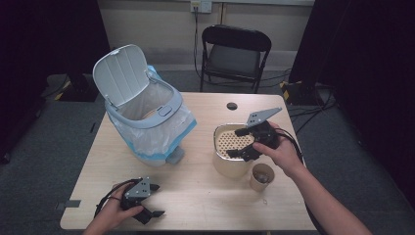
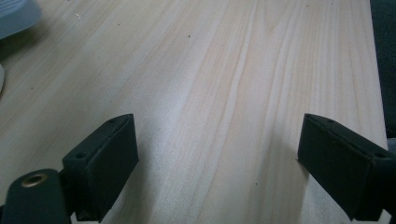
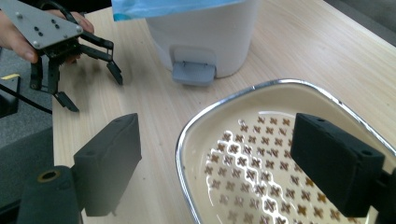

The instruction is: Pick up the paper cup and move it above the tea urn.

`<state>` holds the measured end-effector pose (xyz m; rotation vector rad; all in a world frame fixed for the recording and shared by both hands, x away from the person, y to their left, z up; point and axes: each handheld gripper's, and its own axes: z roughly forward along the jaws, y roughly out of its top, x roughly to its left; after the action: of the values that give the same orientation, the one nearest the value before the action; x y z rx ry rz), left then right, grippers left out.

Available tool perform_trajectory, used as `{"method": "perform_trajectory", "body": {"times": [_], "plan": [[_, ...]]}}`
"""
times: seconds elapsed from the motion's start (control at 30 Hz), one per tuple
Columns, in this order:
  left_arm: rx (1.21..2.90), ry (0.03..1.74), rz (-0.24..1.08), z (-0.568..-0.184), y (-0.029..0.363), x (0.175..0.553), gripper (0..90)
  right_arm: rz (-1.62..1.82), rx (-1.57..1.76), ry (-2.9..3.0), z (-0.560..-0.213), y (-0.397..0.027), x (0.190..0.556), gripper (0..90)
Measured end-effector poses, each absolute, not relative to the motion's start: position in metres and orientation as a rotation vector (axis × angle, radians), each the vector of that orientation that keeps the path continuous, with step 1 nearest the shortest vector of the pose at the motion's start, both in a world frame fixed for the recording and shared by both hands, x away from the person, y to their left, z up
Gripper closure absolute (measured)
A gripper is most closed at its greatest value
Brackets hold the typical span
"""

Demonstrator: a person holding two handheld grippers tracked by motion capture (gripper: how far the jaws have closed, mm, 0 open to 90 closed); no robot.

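Observation:
A cream container (image 1: 227, 164) with a metal rim and a perforated insert (image 3: 252, 168) stands right of the table's middle. My right gripper (image 1: 237, 143) hovers over its top, jaws open; in the right gripper view (image 3: 215, 135) one jaw is outside the rim (image 3: 187, 135) and the other is over the insert, neither pressing on anything. My left gripper (image 1: 159, 200) rests near the front left edge, and its own view (image 2: 217, 158) shows wide open jaws over bare wood. The left gripper (image 3: 93, 91) also appears far off in the right gripper view.
A white pedal bin (image 1: 147, 117) with its lid up and a blue-edged liner stands at the table's back left; its grey pedal (image 3: 194, 72) faces the container. A paper cup (image 1: 262, 177) sits just right of the container. A black folding chair (image 1: 235, 54) stands behind the table.

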<state>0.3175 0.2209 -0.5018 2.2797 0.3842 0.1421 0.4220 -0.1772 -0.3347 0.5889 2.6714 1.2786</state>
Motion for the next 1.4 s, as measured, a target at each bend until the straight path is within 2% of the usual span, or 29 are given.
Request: {"method": "perform_trajectory", "body": {"times": [1.4], "plan": [[2.280, 0.384, 0.143, -0.502, 0.221, 0.317, 11.5, 1.254, 0.720, 2.626, -0.371, -0.248, 0.394, 14.7]]}}
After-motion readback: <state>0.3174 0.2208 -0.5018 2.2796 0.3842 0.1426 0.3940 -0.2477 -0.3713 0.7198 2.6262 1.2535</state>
